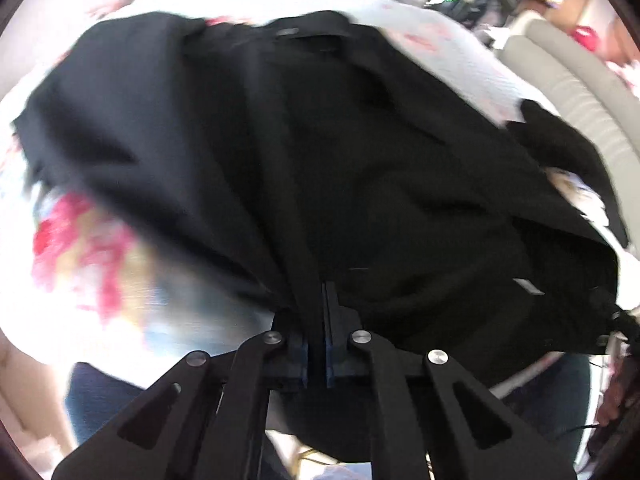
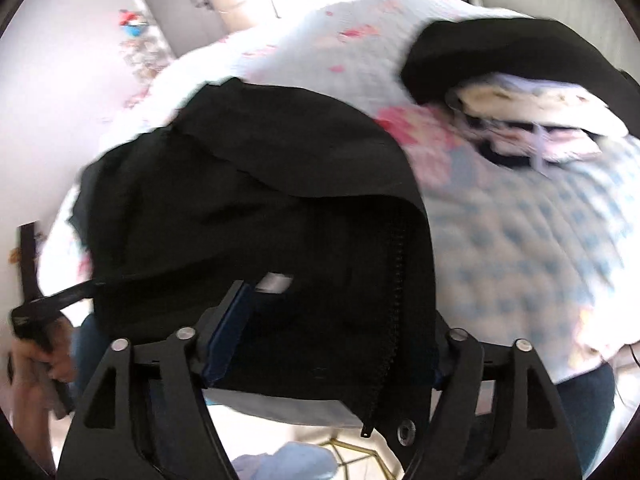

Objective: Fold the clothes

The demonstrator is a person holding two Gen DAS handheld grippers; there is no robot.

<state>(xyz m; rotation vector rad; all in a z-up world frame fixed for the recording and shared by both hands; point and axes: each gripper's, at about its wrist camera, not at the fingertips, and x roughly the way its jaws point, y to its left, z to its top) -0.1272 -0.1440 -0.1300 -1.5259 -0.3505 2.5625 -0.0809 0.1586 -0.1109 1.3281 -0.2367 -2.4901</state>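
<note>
The bed (image 1: 440,40) fills both views, its white quilt printed with pink and red flowers, blurred in both pictures. Across it spreads the black garment (image 1: 320,160), which in my left wrist view covers the middle of the frame from nine o'clock to three o'clock, a small button near its top edge at twelve o'clock. In my right wrist view the same black garment (image 2: 260,208) hangs from the centre down to six o'clock, its zipper (image 2: 394,320) running down the right edge to a snap at the bottom.

At one to two o'clock in the right wrist view sits a pile of other clothes (image 2: 540,96), dark cloth over pale pieces, lying on the quilt well apart from the garment.

My left gripper (image 1: 325,320) is clenched, its two fingers pressed together with a fold of the black garment pinched between them. My right gripper (image 2: 328,340) stands spread wide, the garment draped between its fingers; I cannot tell whether the fingers grip it.
</note>
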